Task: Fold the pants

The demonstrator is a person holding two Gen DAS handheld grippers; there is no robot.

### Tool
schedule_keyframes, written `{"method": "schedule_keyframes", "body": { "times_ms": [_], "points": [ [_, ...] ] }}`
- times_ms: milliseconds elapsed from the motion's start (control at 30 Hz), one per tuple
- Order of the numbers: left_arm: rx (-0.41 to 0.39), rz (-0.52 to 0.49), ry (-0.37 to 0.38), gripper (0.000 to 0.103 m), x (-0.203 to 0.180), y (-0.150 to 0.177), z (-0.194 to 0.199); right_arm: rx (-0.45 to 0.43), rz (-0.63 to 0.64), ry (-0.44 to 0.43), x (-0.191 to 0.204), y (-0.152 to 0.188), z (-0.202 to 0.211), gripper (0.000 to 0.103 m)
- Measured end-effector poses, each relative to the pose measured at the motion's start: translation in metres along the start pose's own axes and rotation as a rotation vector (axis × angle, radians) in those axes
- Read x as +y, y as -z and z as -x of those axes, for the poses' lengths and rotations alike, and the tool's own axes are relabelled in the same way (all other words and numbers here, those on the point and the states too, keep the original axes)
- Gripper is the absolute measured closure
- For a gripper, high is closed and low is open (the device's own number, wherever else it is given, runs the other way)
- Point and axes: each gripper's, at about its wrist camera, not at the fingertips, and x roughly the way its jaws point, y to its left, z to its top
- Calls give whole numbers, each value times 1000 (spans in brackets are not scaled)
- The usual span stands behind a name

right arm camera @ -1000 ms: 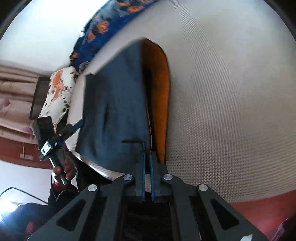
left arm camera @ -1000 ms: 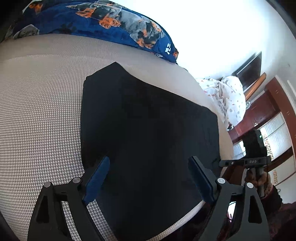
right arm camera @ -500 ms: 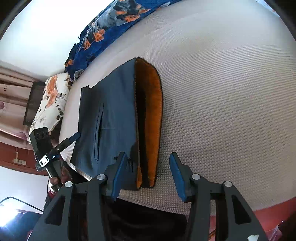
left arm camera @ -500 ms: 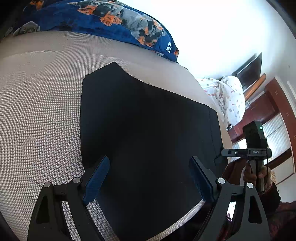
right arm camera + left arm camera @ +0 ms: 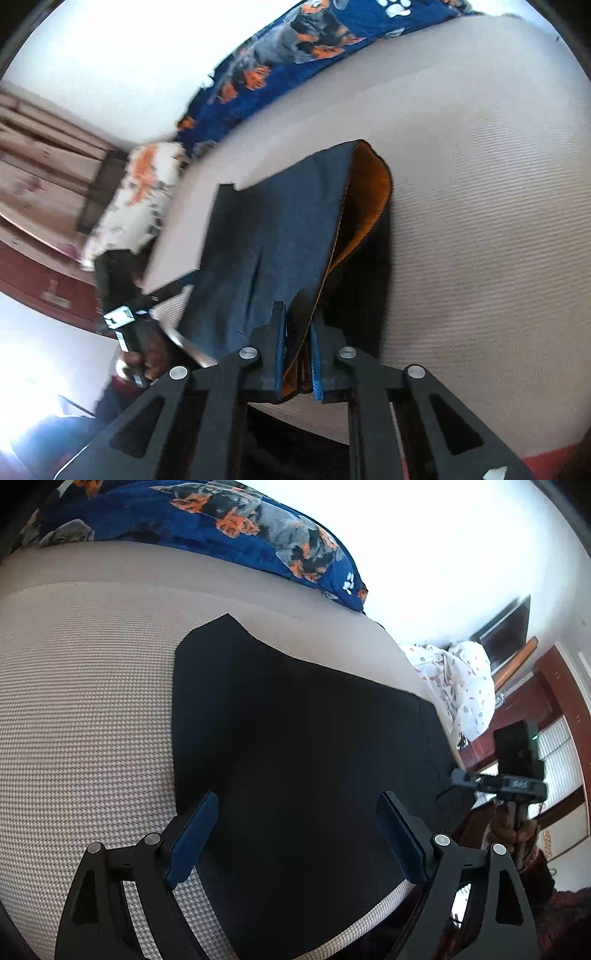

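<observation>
A bed with a pale, finely checked cover [image 5: 85, 709] fills both views, under a bright white wall. A blue blanket printed with dogs [image 5: 221, 520] lies bunched along the bed's far edge, and a white patterned pillow [image 5: 458, 683] sits at the far right corner, beside dark red wooden furniture.

The dark pants [image 5: 295, 760] lie folded on the cover, reaching to the near edge of the bed. Broad stretches of bare cover lie to their left and beyond them, up to the blanket.

The left gripper [image 5: 297, 838] hovers over the near part of the pants with its blue-padded jaws spread wide, holding nothing.

The right gripper [image 5: 298, 341] has its jaws drawn narrow, pinching the near corner of the pants [image 5: 273, 236] and lifting that edge off the bed (the raised layer shows an orange lining, and a dark shadow falls beneath it). To the right of the lifted edge the cover is bare out to the bed's rim.
</observation>
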Motion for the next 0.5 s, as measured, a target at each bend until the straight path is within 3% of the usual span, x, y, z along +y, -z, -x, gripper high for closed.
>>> {"method": "schedule_keyframes", "body": {
  "times_ms": [133,367,500],
  "points": [
    [1,17,8,15,4,-2,0,45,-152,1,-39,10,-16,93],
    [4,-5,-6,15,2,-5,-3,43,-85,32,-19,8,-7,91],
    [3,7,1,15,6,-6,0,29,-57,78,-18,5,-4,81]
  ]
}}
